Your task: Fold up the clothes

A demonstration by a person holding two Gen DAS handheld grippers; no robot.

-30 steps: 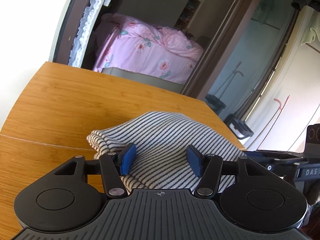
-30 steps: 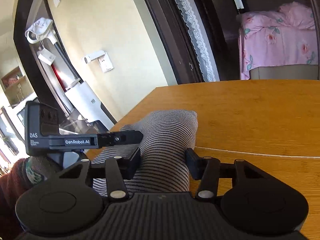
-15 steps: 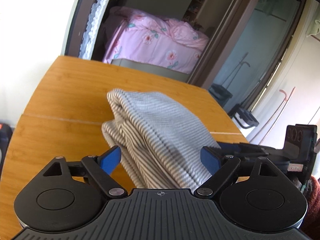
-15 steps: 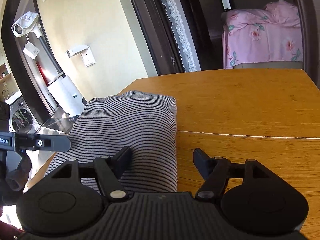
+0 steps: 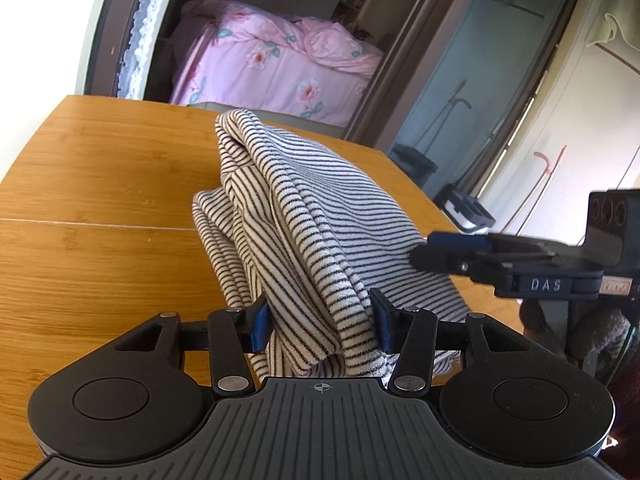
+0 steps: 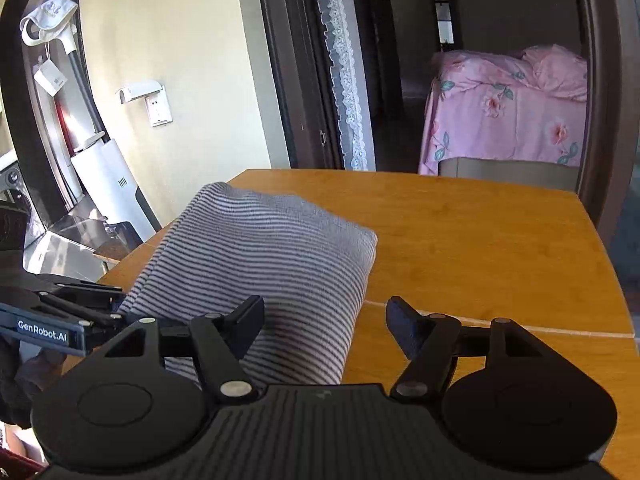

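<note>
Table: a wooden table with a thin line across it.
Room: a bed with a pink flower blanket sits past the doorway; a lace curtain hangs by the door.
Cloth: the striped cloth is folded in a bundle on the table.
Left gripper: its blue pads pinch a fold of the cloth.
Right gripper: its fingers are spread apart, with the cloth's edge between them.
Hard to see: the cloth's near end is hidden behind the grippers.

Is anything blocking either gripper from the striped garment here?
Nothing visible. The left gripper already brackets a bunched fold of the striped garment; the right gripper is open at its other edge on the wooden table.
</note>
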